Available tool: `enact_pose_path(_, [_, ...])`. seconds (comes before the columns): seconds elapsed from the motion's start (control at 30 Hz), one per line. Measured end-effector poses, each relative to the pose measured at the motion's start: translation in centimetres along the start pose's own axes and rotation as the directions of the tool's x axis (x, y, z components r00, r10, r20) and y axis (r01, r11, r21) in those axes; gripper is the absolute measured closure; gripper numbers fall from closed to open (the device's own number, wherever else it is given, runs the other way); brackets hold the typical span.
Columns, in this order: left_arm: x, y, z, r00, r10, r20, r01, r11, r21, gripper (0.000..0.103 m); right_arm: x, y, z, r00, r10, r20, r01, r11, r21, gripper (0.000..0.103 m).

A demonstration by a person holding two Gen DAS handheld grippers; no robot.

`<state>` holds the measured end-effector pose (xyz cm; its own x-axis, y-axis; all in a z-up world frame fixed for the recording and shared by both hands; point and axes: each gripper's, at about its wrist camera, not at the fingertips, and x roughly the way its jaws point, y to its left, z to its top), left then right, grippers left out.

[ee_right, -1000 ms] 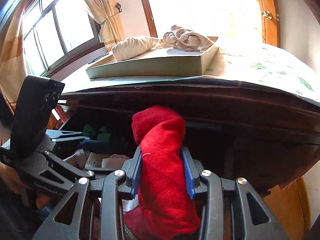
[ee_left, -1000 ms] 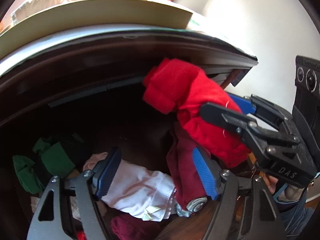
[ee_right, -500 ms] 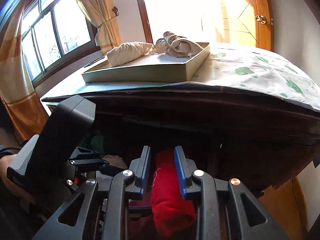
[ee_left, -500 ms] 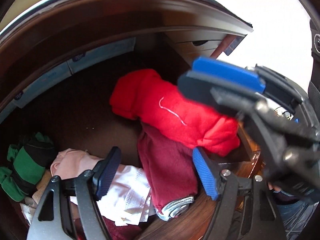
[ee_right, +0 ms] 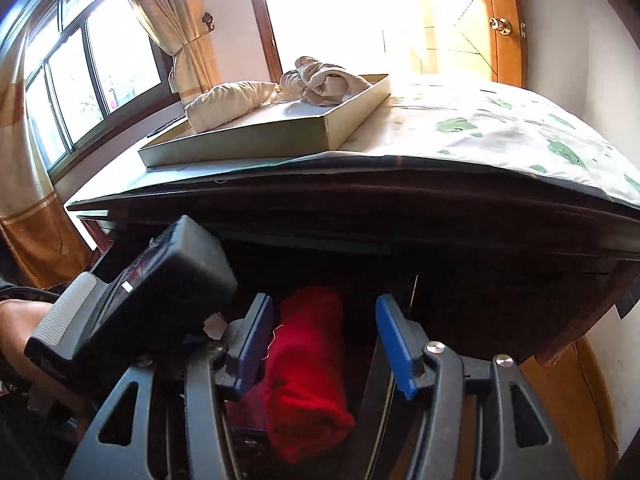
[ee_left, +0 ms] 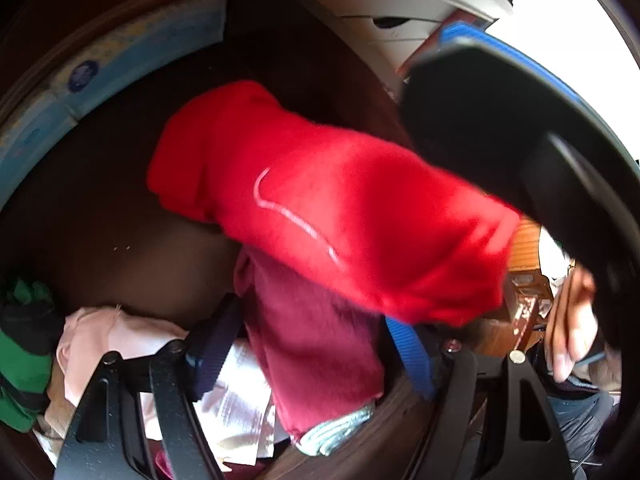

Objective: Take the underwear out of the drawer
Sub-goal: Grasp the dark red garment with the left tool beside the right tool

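Fuzzy red cloth underwear (ee_left: 320, 208) lies in the dark, smooth wooden drawer (ee_left: 132, 216) beside a matt cardboard tray (ee_right: 280, 136).

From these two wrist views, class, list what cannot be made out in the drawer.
- Left wrist view: right tool, blurred, covers the red garment's near end.
- Left wrist view: green clothing cut off by the edge.
- Right wrist view: drawer interior too dark; the left tool's body hides its left side.
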<state>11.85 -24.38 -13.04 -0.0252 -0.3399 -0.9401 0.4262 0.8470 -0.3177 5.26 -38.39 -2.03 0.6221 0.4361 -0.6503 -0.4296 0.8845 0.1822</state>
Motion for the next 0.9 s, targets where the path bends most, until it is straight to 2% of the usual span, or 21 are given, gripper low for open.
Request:
enact_pose_path(0.07, [0.4, 0.0, 0.4, 1.0, 0.019, -0.017, -0.019, 1.0, 0.002, 0.03, 0.0, -0.1, -0.2, 1.0, 0.001, 0.007, -0.001, 1.0, 0.006, 0.046])
enact_pose_path(0.13, [1.1, 0.1, 0.5, 0.998, -0.006, -0.055, 0.006, 1.0, -0.005, 0.033, -0.1, -0.5, -0.4, 1.0, 0.001, 0.015, -0.001, 1.0, 0.019, 0.046])
enact_pose_path(0.2, [0.9, -0.1, 0.4, 0.999, 0.013, -0.049, -0.012, 1.0, 0.012, 0.038, -0.2, -0.8, -0.5, 1.0, -0.014, 0.017, 0.014, 0.999, 0.03, 0.046])
enact_pose_path(0.23, [0.9, -0.3, 0.4, 0.999, 0.022, -0.047, -0.02, 0.999, 0.031, 0.047, -0.2, -1.0, -0.6, 1.0, -0.01, 0.02, 0.01, 0.999, 0.036, 0.046])
enact_pose_path(0.27, [0.9, -0.5, 0.2, 0.999, 0.025, -0.045, -0.023, 0.999, 0.042, 0.063, -0.3, -1.2, -0.6, 1.0, -0.005, 0.023, 0.004, 0.999, 0.043, 0.046])
enact_pose_path(0.37, [0.4, -0.6, -0.3, 1.0, 0.013, -0.025, -0.012, 0.998, 0.058, 0.08, -0.5, -1.3, -0.6, 1.0, -0.009, 0.026, 0.008, 0.999, 0.046, 0.046])
enact_pose_path(0.5, [-1.5, 0.1, -2.3, 0.999, 0.028, 0.029, -0.03, 0.996, 0.089, 0.082, -0.5, -1.1, -0.6, 1.0, 0.001, 0.024, -0.002, 0.999, 0.045, 0.046])
enact_pose_path(0.6, [-2.9, 0.9, -3.9, 0.996, 0.057, 0.066, -0.062, 0.995, 0.077, 0.082, -0.1, -0.5, -0.7, 1.0, 0.028, 0.005, -0.028, 0.999, 0.037, 0.046])
enact_pose_path(0.9, [-5.7, 2.9, -8.6, 0.987, 0.076, 0.141, -0.084, 0.995, 0.055, 0.083, 2.3, 3.8, -0.1, 0.989, 0.124, -0.082, -0.127, 0.991, -0.036, 0.043])
